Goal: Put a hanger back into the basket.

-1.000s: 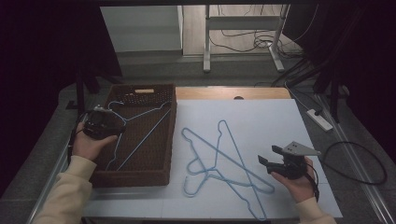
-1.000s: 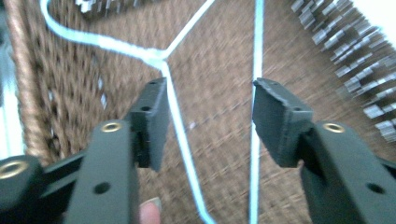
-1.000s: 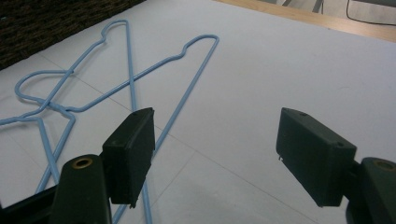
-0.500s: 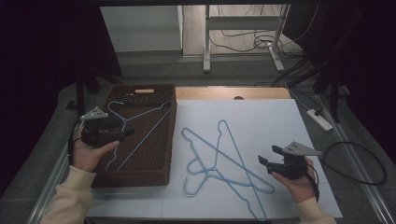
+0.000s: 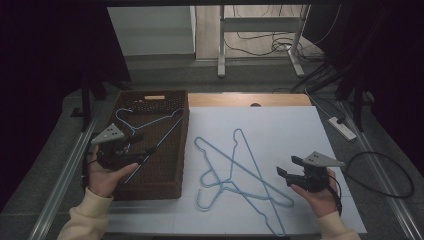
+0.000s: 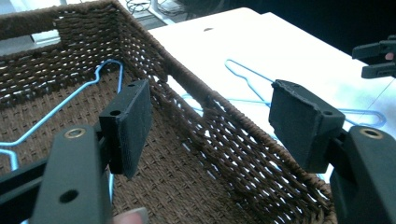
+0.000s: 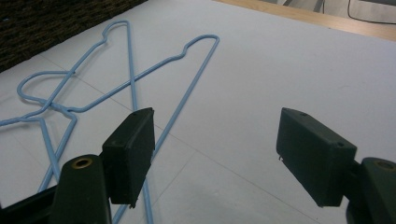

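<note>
In the high view the left gripper (image 5: pixel 134 156) is hovering over the lower left part of the brown woven basket (image 5: pixel 180 145), and its body is covering part of the blue hanger (image 5: pixel 150 121) lying inside. The lower end of that hanger is hard to make out against the dark weave. Its hook is pointing toward the upper left of the frame, and its long bar is running from upper right down to lower left.

In the left gripper view the jaws are standing wide apart with nothing between them — they have just been opening — and the basket wall (image 6: pixel 219 126) is passing between the pads; the hanger in the basket (image 6: pixel 70 100) is cut off by the left pad.

On the white sheet (image 5: pixel 280 130) at the frame's centre, two more blue hangers (image 5: pixel 235 167) are lying crossed; where one ends and the other begins is unclear at the tangle of hooks.

The right gripper (image 5: pixel 286 168), at lower right, is holding nothing — its jaws are gaping wide over the sheet just beside the hangers' bars (image 7: pixel 135 93).
</note>
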The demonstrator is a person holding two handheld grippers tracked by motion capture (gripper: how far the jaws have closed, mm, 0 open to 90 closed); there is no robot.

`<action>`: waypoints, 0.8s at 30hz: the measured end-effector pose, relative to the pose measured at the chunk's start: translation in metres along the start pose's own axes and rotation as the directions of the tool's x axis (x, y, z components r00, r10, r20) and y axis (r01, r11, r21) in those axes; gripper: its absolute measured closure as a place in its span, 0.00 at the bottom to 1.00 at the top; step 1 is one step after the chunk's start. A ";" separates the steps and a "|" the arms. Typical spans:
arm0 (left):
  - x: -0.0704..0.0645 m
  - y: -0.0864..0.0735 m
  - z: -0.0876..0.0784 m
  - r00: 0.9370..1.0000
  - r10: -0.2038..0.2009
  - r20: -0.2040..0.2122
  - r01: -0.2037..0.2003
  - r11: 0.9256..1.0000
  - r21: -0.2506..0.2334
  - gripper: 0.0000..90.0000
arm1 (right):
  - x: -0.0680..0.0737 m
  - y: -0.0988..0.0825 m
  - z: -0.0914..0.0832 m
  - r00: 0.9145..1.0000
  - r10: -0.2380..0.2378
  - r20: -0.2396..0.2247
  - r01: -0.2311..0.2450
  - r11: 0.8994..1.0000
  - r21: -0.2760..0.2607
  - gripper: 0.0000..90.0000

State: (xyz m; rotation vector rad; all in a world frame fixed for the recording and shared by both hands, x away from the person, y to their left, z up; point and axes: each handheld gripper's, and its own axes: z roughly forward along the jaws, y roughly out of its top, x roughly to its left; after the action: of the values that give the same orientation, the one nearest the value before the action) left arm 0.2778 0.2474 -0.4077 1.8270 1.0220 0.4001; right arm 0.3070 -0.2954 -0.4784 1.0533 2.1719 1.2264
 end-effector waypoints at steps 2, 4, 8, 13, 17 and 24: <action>-0.004 -0.003 0.003 1.000 -0.003 0.012 0.003 1.000 -0.002 0.34 | 0.000 0.000 0.000 1.000 0.000 0.000 0.000 1.000 0.000 0.31; -0.008 -0.005 0.004 1.000 0.002 0.014 -0.002 1.000 -0.001 0.34 | 0.001 0.000 0.000 1.000 -0.003 0.001 0.003 1.000 0.001 0.31; -0.014 -0.009 0.006 1.000 0.018 0.020 -0.018 1.000 -0.005 0.34 | 0.001 0.000 -0.001 1.000 -0.006 0.001 0.006 1.000 -0.003 0.31; -0.020 -0.015 0.014 0.999 0.044 0.013 -0.044 0.999 0.005 0.34 | 0.001 0.000 -0.002 1.000 0.000 -0.001 0.000 1.000 -0.006 0.31; -0.025 -0.016 0.017 0.998 0.056 0.024 -0.056 0.998 0.000 0.34 | 0.002 0.000 -0.003 1.000 -0.002 -0.005 0.001 1.000 -0.011 0.31; -0.030 -0.018 0.016 0.997 0.069 0.028 -0.069 0.998 -0.002 0.34 | 0.002 0.001 -0.003 1.000 0.000 -0.011 0.000 1.000 -0.018 0.31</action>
State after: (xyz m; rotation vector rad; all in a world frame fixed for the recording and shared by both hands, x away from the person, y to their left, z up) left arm 0.2617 0.2178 -0.4262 1.8654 0.9414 0.4161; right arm 0.3039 -0.2955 -0.4759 1.0414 2.1648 1.2517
